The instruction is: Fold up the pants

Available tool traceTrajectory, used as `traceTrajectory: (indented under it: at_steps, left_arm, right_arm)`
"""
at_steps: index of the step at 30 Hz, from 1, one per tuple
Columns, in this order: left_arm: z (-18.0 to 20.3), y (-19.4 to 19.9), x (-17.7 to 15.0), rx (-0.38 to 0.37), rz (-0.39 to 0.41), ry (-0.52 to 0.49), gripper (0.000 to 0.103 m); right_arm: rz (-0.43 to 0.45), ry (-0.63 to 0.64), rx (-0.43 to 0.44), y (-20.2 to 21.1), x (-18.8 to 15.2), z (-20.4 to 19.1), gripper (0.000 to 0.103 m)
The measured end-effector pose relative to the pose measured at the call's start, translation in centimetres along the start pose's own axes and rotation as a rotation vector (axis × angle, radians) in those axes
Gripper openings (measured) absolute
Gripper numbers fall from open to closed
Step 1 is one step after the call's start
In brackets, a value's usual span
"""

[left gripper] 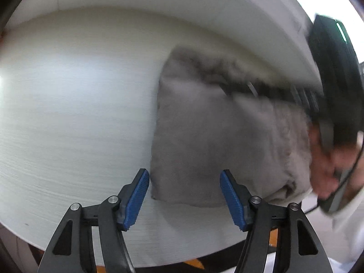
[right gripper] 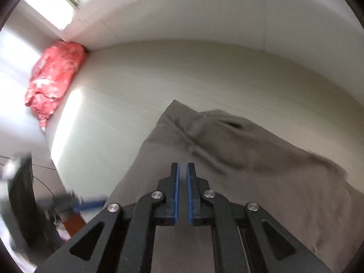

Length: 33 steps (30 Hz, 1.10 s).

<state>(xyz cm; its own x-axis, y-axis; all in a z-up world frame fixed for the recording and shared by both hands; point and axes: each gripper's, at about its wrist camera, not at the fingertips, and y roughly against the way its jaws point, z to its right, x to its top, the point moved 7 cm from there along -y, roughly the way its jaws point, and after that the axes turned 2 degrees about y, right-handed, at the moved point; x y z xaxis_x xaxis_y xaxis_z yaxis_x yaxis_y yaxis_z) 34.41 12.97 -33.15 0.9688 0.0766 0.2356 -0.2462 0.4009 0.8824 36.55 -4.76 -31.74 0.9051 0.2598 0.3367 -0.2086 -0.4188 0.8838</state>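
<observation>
Two grippers share one pale wood-grain table; the folded grey pants lie on it, toward its right side as the left wrist camera sees it. The left gripper has its blue-padded jaws spread wide and holds nothing; the near left corner of the pants sits just ahead of and between the two pads, the left pad beside the cloth's edge, though contact cannot be judged. The right gripper hangs over the pants — its jaws drawn nearly together with only a thin slit between the blue pads, and no cloth visible in that slit; grey fabric fills the view beneath and to the right of it, with a raised, blurred fold further ahead. A red patterned bag rests at the table's far left corner against the white wall.
</observation>
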Motion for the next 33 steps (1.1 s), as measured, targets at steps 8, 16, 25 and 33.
traceTrajectory:
  at_steps: [8, 16, 25, 33]
  left_arm:
    - [-3.1, -1.2, 2.5, 0.126, -0.023, -0.026, 0.065]
    - [-2.4, -3.3, 2.8, 0.218, -0.081, -0.11, 0.068]
    - [1.4, -2.4, 11.6, 0.114, 0.024, -0.14, 0.063]
    - [1.4, -9.7, 16.6, 0.155, -0.044, -0.156, 0.063]
  right_arm:
    - [0.028, -0.23, -0.02, 3.9, -12.2, 6.3, 0.016]
    - [0.066, -0.265, -0.043, 5.0, -15.7, 9.0, 0.011]
    - [0.057, -0.281, 0.005, 5.3, -16.9, 7.3, 0.014]
    - [0.108, -0.343, 0.0, 7.4, -16.0, 8.2, 0.014]
